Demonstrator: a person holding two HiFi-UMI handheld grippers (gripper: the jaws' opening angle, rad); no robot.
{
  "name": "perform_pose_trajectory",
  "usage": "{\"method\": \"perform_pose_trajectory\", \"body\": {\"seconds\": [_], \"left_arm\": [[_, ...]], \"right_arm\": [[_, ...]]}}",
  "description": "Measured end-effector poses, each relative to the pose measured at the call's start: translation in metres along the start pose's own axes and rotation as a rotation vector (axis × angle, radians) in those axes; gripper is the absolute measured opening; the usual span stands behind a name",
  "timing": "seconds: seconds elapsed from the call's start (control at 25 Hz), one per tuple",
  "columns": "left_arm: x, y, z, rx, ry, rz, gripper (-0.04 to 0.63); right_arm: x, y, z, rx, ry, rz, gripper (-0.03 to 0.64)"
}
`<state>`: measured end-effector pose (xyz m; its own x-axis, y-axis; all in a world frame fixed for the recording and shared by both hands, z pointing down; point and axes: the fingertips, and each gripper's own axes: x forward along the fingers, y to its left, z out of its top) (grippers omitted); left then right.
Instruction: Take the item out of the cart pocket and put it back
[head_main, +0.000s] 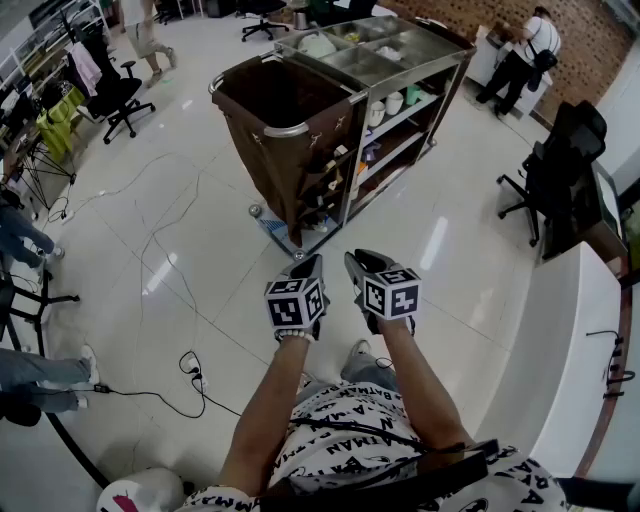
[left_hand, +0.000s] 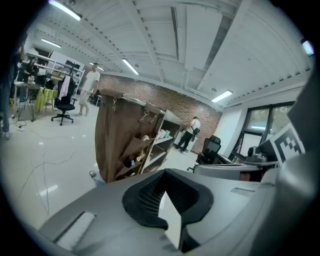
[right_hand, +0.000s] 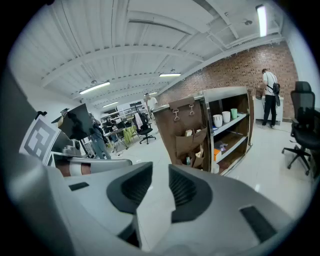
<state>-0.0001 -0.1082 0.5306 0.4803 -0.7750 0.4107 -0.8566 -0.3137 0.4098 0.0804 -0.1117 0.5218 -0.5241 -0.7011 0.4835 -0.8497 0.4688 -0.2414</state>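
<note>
The housekeeping cart (head_main: 400, 75) stands ahead of me on the tiled floor, with a brown bag (head_main: 270, 100) hung on its near end. Fabric pockets (head_main: 322, 185) run down the bag's side and hold small items; they also show in the left gripper view (left_hand: 132, 150) and the right gripper view (right_hand: 192, 142). My left gripper (head_main: 308, 265) (left_hand: 167, 175) is held short of the cart, shut and empty, its pad tips touching. Beside it my right gripper (head_main: 358, 262) (right_hand: 160, 172) is open by a narrow gap with nothing between the pads.
Cables (head_main: 170, 250) trail over the floor at left. Office chairs stand at the back left (head_main: 115, 95) and at right (head_main: 560, 165). A white counter (head_main: 560, 340) runs along my right. People stand at the far back (head_main: 525, 55) and at the left edge (head_main: 20, 235).
</note>
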Motion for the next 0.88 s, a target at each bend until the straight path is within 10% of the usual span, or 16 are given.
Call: {"method": "perform_pose_trajectory", "body": {"seconds": [0.88], "left_arm": [[0.115, 0.084, 0.009, -0.019, 0.095, 0.096, 0.003]], "right_arm": [[0.203, -0.090, -0.006, 0.006, 0.189, 0.005, 0.230]]}}
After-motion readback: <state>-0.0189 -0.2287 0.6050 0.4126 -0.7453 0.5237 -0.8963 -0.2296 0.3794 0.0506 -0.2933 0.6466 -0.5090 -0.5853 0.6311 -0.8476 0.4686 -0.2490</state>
